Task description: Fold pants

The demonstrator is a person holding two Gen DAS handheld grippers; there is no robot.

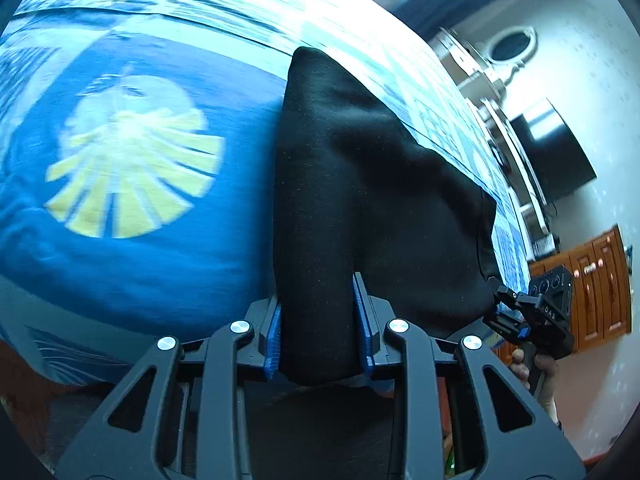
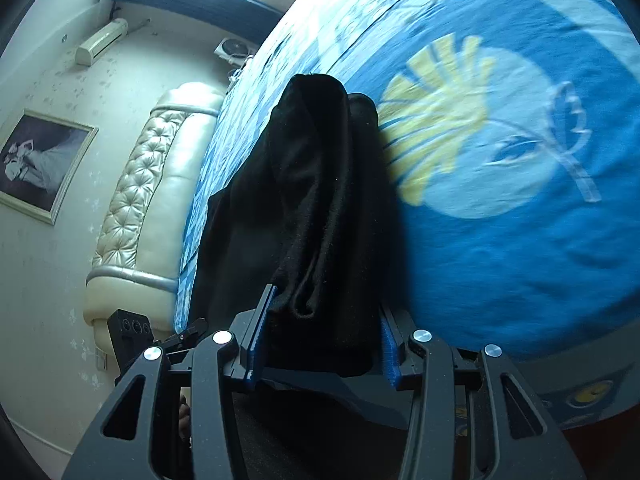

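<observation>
1. Left wrist view: the left hand-held gripper (image 1: 320,332) is clamped on a bunched fold of the black pants (image 1: 360,184); its blue pads (image 1: 363,320) press the cloth from both sides.
2. The pants rise from the jaws as a dark, peaked mass that stretches away over the bed (image 1: 132,248), which is covered by a blue spread with a pale yellow fan-shaped flower print (image 1: 132,160).
3. At the right edge of the same view, the right hand-held gripper (image 1: 500,300) grips the far corner of the same cloth, and a person's hand (image 1: 528,368) wraps its handle.
4. Behind it stand a dark screen (image 1: 556,152) on the wall and a wooden cabinet (image 1: 596,280).
5. Right wrist view: the right hand-held gripper (image 2: 320,332) is closed on a thick, folded bundle of the pants (image 2: 312,200), with the cloth filling the gap between its blue pads (image 2: 256,336).
6. The pants hang lifted in front of the bed (image 2: 520,272), whose flower print (image 2: 460,128) is motion-blurred.
7. On the left are the padded cream headboard (image 2: 148,200), a framed picture (image 2: 40,164) and an air conditioner (image 2: 102,40) on the wall.
8. The left hand-held gripper's body (image 2: 132,332) shows low at the left; its jaws cannot be made out here.
</observation>
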